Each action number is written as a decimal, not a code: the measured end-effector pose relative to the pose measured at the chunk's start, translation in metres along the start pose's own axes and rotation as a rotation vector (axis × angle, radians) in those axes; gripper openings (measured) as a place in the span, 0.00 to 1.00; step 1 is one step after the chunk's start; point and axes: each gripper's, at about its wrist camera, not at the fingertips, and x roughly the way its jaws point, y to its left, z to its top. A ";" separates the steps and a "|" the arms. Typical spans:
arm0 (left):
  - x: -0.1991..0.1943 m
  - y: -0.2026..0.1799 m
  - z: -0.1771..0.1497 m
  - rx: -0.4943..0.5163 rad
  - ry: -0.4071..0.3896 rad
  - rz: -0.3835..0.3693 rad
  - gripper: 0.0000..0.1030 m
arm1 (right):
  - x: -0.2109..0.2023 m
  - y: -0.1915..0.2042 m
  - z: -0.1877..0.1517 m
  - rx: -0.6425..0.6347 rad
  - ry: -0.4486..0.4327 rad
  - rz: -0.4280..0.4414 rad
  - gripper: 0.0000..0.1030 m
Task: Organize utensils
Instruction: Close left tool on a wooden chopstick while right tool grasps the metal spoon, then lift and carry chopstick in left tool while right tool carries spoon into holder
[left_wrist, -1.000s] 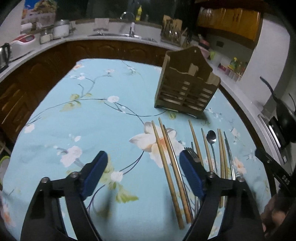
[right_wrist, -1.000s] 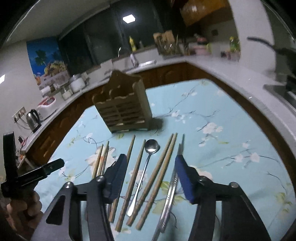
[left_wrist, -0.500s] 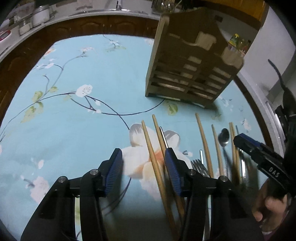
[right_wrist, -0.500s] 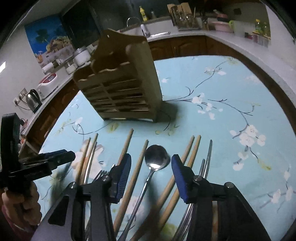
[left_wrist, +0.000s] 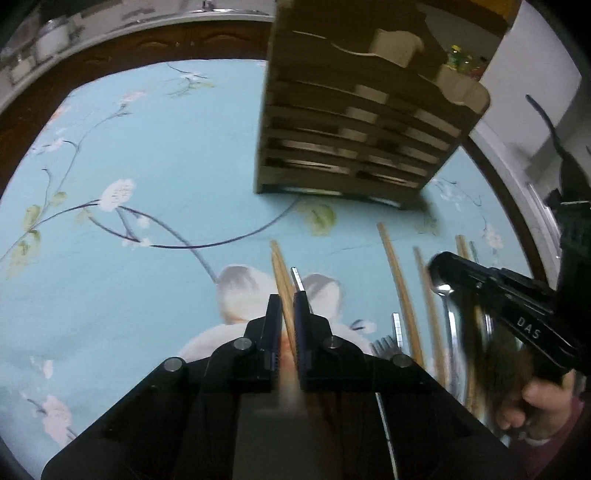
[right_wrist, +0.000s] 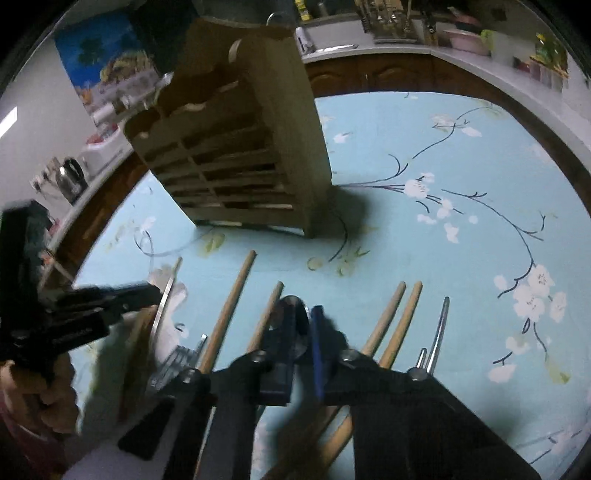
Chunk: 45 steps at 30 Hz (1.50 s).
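Observation:
A wooden slatted utensil holder (left_wrist: 362, 125) stands on the floral blue tablecloth, also in the right wrist view (right_wrist: 243, 162). Utensils lie in a row in front of it. My left gripper (left_wrist: 285, 306) is shut on a pair of wooden chopsticks (left_wrist: 281, 273) at the row's left end, with a metal handle (left_wrist: 297, 278) just beside them. My right gripper (right_wrist: 300, 325) is shut on the metal spoon (right_wrist: 293, 314) in the middle of the row. More chopsticks (right_wrist: 391, 317), a fork (right_wrist: 177, 360) and a metal utensil (right_wrist: 439, 332) lie around it.
The tablecloth (left_wrist: 147, 147) covers a table ringed by dark wooden cabinets and a white counter (right_wrist: 480, 62) with jars, a kettle (right_wrist: 72, 177) and a sink. The right gripper (left_wrist: 491, 295) shows in the left wrist view, close to the left one.
Both grippers moved forward and down to the utensil row and closed: the left onto the chopsticks, the right onto the spoon. The holder looms closer.

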 end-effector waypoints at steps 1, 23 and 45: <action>0.000 -0.001 -0.001 0.006 -0.002 0.004 0.06 | -0.004 0.001 0.000 -0.003 -0.007 -0.006 0.02; -0.145 0.012 -0.017 -0.059 -0.254 -0.144 0.04 | -0.124 0.057 0.026 -0.142 -0.361 -0.107 0.02; -0.216 0.013 0.007 -0.034 -0.450 -0.167 0.04 | -0.149 0.082 0.052 -0.202 -0.556 -0.236 0.02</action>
